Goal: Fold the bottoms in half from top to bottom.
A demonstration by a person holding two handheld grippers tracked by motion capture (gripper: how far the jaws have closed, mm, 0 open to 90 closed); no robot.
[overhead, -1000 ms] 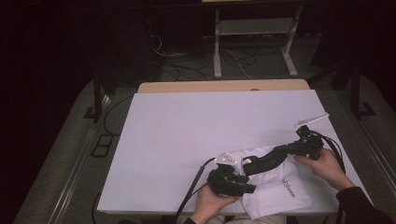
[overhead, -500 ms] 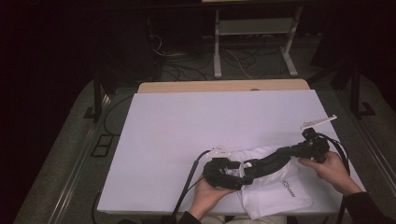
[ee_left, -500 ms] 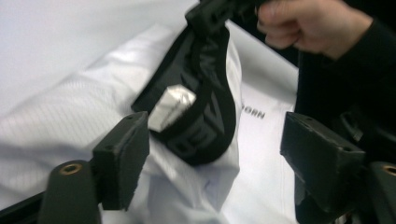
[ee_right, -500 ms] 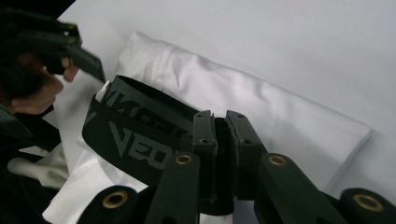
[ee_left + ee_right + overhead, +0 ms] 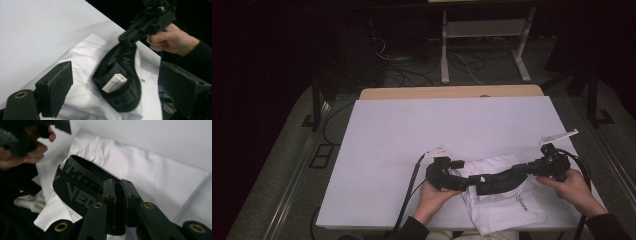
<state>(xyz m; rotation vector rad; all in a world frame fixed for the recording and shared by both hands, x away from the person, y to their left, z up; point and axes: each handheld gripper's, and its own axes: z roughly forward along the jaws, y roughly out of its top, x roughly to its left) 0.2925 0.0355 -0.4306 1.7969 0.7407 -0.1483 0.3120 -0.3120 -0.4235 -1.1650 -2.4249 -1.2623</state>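
Observation:
A black garment (image 5: 499, 179) with a lettered waistband (image 5: 75, 185) and a white label (image 5: 114, 83) hangs stretched over a folded white garment (image 5: 507, 207) at the table's front right. My right gripper (image 5: 534, 170) is shut on the black garment's right end, the jaws pinched on the fabric (image 5: 118, 192). At the garment's left end, my left gripper (image 5: 459, 175) has just been opening its jaws. They now stand wide apart (image 5: 120, 90), with the black garment (image 5: 120, 70) ahead between them and neither pad touching it.
The white table top (image 5: 437, 130) stretches bare to the left and far side. A wooden strip (image 5: 452, 92) runs along its far edge. Cables trail from both grippers over the front edge. A dark floor with cables and a stand lies beyond.
The left gripper's jaws have opened and let go of the black garment, and it has drawn left and away from me. The right gripper moved slightly right, still gripping the garment.

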